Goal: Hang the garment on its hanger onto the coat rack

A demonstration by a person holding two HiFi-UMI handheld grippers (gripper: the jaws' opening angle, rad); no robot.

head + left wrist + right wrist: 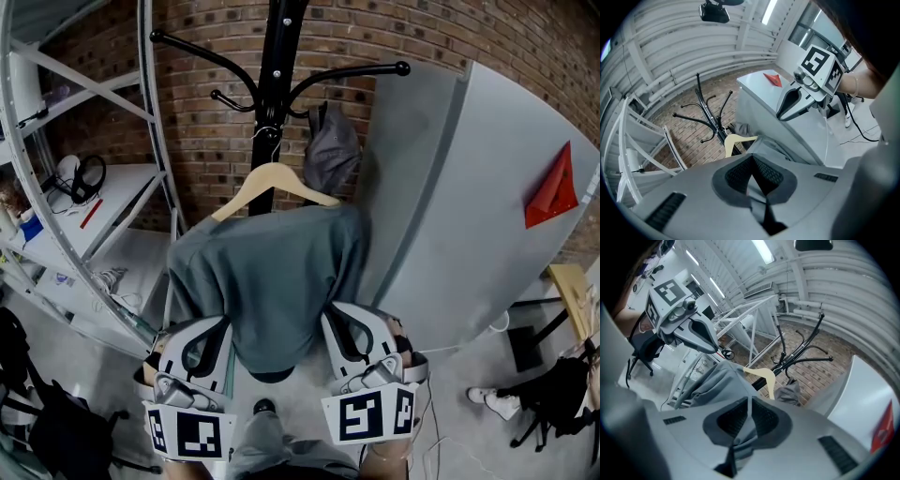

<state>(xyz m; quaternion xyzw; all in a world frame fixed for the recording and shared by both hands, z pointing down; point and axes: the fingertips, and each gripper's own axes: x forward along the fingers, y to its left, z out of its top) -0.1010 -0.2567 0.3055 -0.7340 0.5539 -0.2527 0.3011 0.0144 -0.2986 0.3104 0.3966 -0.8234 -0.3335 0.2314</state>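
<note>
Because the left gripper [751,178] and right gripper [749,416] are both clamped low on the garment [277,281], which sits lopsided on the hanger [272,178] by the rack [278,56], a tug could slide it off.

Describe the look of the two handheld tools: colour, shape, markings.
Both the left tool and right tool are pale grey moulded shells tapering to pointed tips. Each carries a white cube with black square markers. Inner pads are dark and ribbed.
</note>
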